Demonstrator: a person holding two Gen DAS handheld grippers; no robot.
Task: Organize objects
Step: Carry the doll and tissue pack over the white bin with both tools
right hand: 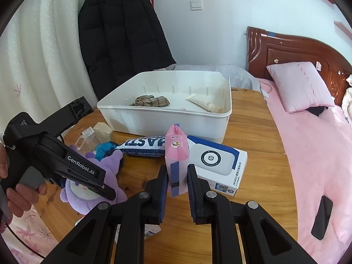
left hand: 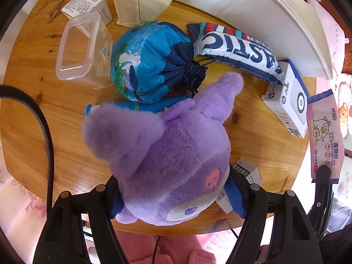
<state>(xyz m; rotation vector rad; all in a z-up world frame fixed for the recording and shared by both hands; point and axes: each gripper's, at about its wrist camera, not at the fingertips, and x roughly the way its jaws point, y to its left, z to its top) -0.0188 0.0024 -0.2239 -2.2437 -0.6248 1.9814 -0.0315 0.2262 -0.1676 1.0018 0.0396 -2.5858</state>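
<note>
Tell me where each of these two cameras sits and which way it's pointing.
Left wrist: on the left gripper, looking steeply down at the purple plush toy between its jaws.
Right wrist: on the right gripper, facing the white bin; jaws hold the pink wipes pack; a hand shows.
Shared: plush toy, wipes pack, HP box.

Black coat [right hand: 123, 33], pink pillow [right hand: 299, 85], phone [right hand: 322, 216].

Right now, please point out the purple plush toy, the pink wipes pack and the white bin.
purple plush toy [left hand: 167, 154]: left wrist view, on its fuzzy head.
pink wipes pack [right hand: 177, 154]: right wrist view, on its pink front.
white bin [right hand: 162, 118]: right wrist view, on its near wall.
</note>
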